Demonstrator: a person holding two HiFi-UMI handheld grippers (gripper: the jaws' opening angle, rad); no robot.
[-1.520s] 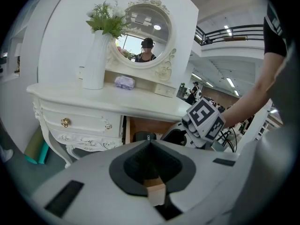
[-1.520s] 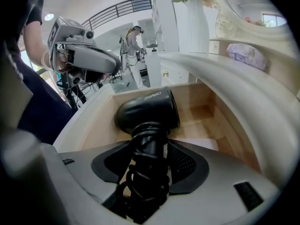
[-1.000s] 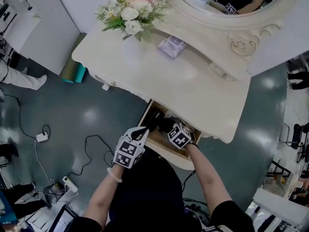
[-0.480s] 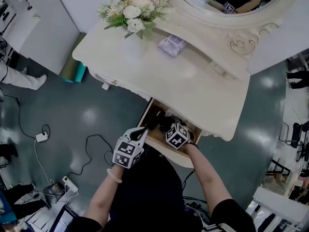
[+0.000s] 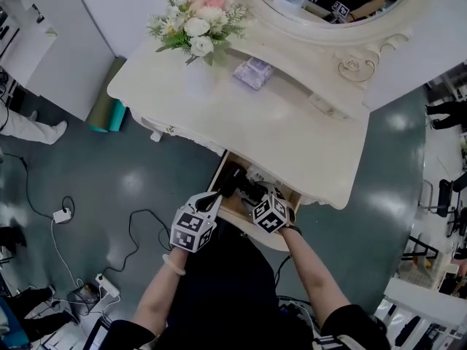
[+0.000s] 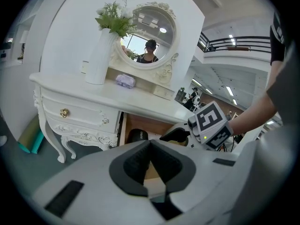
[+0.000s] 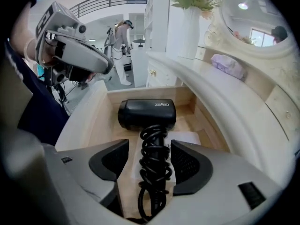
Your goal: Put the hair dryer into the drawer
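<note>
The black hair dryer (image 7: 146,114) lies in the open wooden drawer (image 7: 93,121), its coiled cord wound round the handle toward me. My right gripper (image 7: 149,146) hangs just above it; its jaws have just been opening and stand apart on either side of the handle and cord, with the pads off them. In the head view the right gripper (image 5: 260,197) is over the drawer (image 5: 235,211) with the dryer (image 5: 235,183) ahead of it. My left gripper (image 5: 217,196) rests at the drawer's front left corner. In its own view the left gripper (image 6: 150,143) has its tips together.
The cream dresser top (image 5: 292,130) overhangs the back of the drawer. On it stand a vase of flowers (image 5: 193,31) and a tissue pack (image 5: 252,71) before the round mirror. Cables (image 5: 139,224) trail on the grey floor to the left.
The right gripper has drawn back slightly from the dryer toward me and lifted a little. The left gripper has stayed at the drawer's corner.
</note>
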